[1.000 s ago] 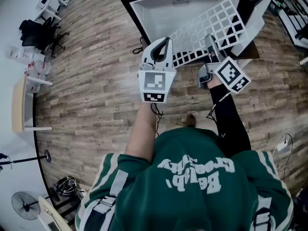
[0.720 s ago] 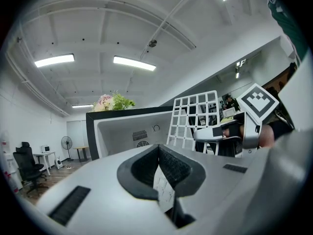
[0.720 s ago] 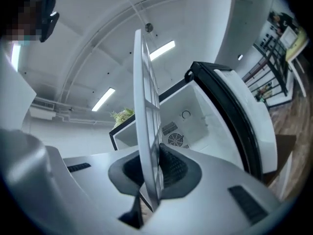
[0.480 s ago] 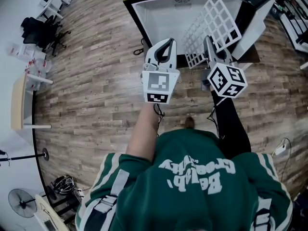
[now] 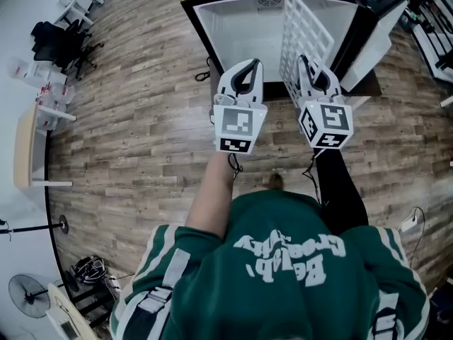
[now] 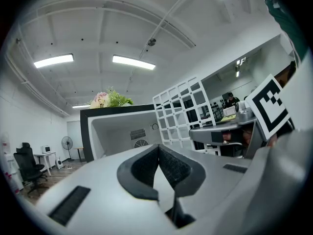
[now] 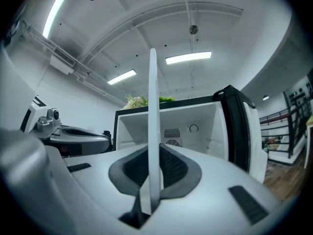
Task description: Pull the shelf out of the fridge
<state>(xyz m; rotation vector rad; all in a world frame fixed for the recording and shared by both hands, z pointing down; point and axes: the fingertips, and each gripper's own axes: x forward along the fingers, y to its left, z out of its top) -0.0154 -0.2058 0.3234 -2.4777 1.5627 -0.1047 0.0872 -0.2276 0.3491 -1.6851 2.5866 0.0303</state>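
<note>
Since the earlier frame, the white grid shelf [image 5: 306, 30] has been swung up on edge before the open fridge [image 5: 237, 27]. The left claw [image 5: 243, 66] is found closed, nothing held. The right claw [image 5: 310, 68] is clamped on the shelf's near edge.

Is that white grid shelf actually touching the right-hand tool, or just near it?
Touching. The right gripper view shows the shelf edge-on, pinched between the right tool's two dark pads with no gap.
</note>
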